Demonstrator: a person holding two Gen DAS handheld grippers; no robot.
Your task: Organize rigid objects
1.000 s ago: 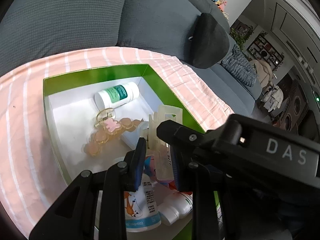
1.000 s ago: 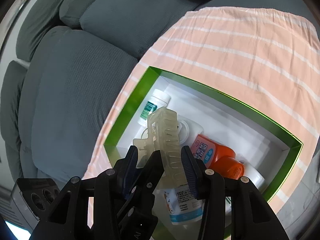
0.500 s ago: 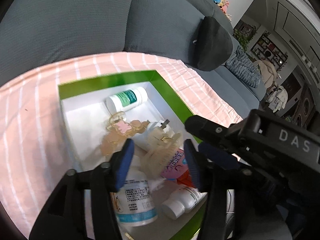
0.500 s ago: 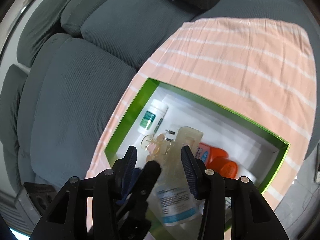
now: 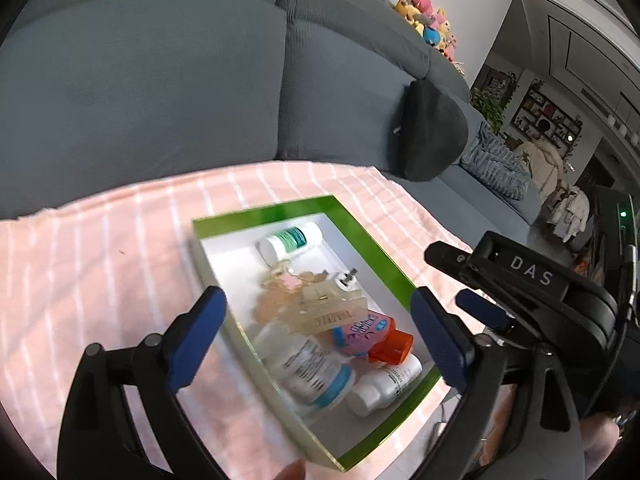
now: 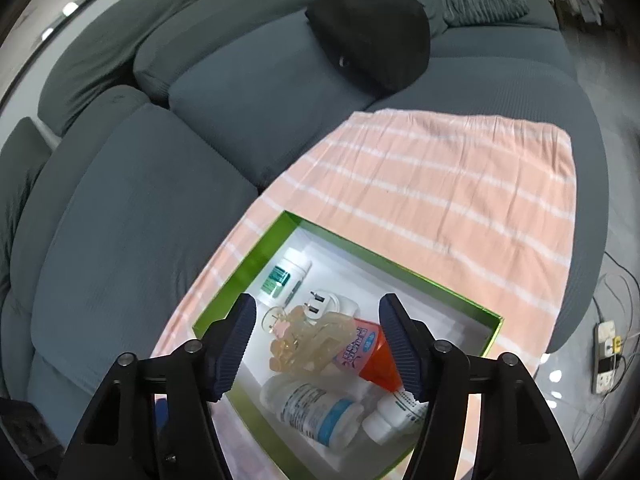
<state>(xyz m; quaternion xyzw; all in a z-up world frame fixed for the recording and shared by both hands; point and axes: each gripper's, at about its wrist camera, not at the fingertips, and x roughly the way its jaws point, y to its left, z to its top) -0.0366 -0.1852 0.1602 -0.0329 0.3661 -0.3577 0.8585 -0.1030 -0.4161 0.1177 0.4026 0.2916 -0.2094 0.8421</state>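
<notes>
The green box [image 5: 372, 248] w/ white inside sits on a pink striped cloth [image 5: 100, 264] on the gray sofa [image 5: 160, 80], lower middle of both views. Inside it: a see-through hair clip [image 5: 332, 312] lies in the middle, on top of the peach charm w/ a pink bear [image 5: 292, 284] & touching the orange-pink tube [image 5: 370, 336]. A green-label bottle [image 5: 290, 238] lies at the far end, a blue-band bottle [image 5: 312, 372] & a small white bottle [image 5: 384, 384] at the near end. A white plug [image 6: 324, 302] shows in the right view.

Left tongs [image 5: 320, 334] are opening, very wide, nothing held. Right tongs [image 6: 316, 344] are opening too, about half wide, pads not touching the clip. Both hang above the box.
</notes>
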